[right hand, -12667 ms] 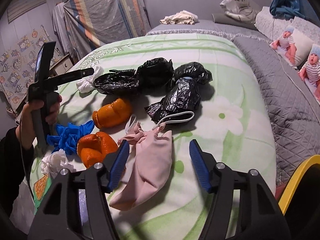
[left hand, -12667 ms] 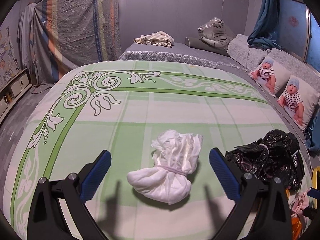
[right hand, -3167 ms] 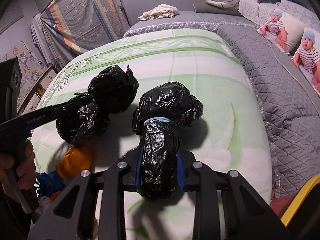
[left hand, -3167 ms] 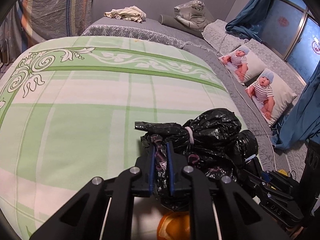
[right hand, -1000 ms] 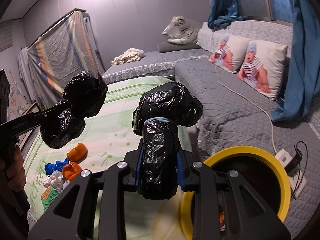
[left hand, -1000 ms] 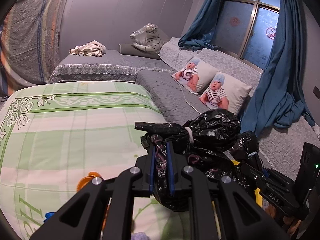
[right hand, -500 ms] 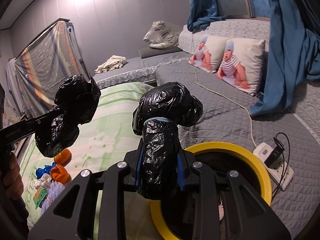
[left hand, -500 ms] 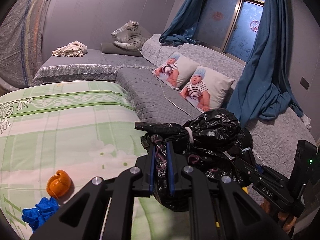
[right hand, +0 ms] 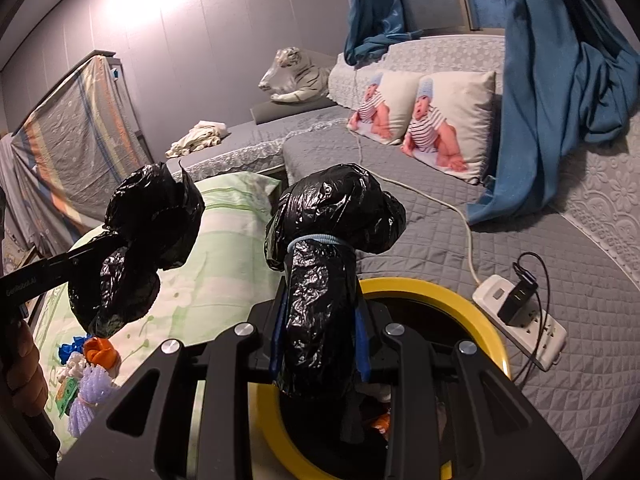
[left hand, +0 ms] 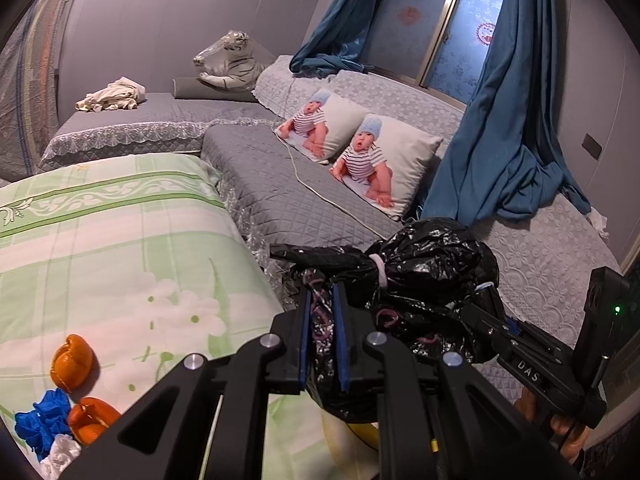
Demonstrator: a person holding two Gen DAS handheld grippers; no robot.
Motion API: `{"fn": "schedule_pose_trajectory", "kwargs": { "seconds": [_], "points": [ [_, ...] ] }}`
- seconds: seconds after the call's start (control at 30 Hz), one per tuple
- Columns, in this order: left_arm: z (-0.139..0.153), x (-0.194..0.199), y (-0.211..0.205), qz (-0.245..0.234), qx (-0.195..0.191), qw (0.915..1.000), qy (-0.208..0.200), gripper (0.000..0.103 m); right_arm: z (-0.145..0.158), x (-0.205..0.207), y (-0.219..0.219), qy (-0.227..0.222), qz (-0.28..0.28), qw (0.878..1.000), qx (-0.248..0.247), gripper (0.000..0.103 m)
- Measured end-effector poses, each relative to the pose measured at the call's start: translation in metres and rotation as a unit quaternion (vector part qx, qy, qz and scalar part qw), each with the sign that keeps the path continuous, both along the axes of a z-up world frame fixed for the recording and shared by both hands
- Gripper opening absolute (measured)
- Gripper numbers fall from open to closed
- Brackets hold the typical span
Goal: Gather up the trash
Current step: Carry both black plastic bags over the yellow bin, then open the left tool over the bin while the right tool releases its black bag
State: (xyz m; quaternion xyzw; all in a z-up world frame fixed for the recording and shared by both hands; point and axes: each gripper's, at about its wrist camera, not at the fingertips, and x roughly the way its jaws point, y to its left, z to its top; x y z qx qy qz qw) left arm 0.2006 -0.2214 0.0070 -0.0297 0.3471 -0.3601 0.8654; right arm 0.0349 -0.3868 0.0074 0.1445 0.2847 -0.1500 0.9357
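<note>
- left wrist view: the left hand-held gripper point(left hand: 321, 336) is pinching a tied black bag point(left hand: 424, 268) by its twisted neck, blue pads pressed close with only thin crinkled film between them. the bag's swollen body bulges ahead and to the right of the fingertips, past a pale tie around the neck.
- the bag looks light and soft, its film glossy and probably slippery; the gathered neck below the tie seems the surest place to hold, since the knot acts as a stop against sliding out.
- just right of this bag the right hand-held gripper point(left hand: 490, 304) reaches in, its load mostly hidden behind the first bag. below and left on the bed point(left hand: 120, 240) lie orange pieces point(left hand: 72, 360), a blue glove point(left hand: 40, 424) and something white.
- right wrist view: the right hand-held gripper point(right hand: 318, 344) is clamped on a second black bag point(right hand: 332, 232), pads squeezing its long lower column beneath a blue band, the puffy head standing ahead of the fingertips.
- directly beneath and beyond that gripper sits the yellow-rimmed bin point(right hand: 472, 312), its dark mouth open, some rubbish already inside. the bag hangs over the opening, so a release here would likely drop it in; soft film may cling to the pads.
- to the left, the left hand-held gripper's bag hangs in the air above the bed, off to the side of the bin and not yet over it.
</note>
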Motion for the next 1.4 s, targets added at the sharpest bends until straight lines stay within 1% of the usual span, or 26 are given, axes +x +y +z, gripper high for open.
{"fn": "schedule_pose_trajectory", "kwargs": {
  "seconds": [0.3,0.73,1.4],
  "points": [
    [-0.012,-0.005,-0.023,-0.021,0.01,0.9997,0.01,0.01,-0.008,-0.01,-0.018,0.007,-0.024,1.0,0.0,0.026],
    [-0.03,-0.007,-0.056,-0.043,0.024,0.9984,0.026,0.01,-0.033,-0.021,-0.043,0.024,-0.046,0.999,0.015,0.026],
    [-0.067,-0.006,-0.093,-0.066,0.055,0.9948,0.054,0.01,-0.073,-0.019,-0.066,0.054,-0.057,0.996,0.046,0.026]
  ]
}}
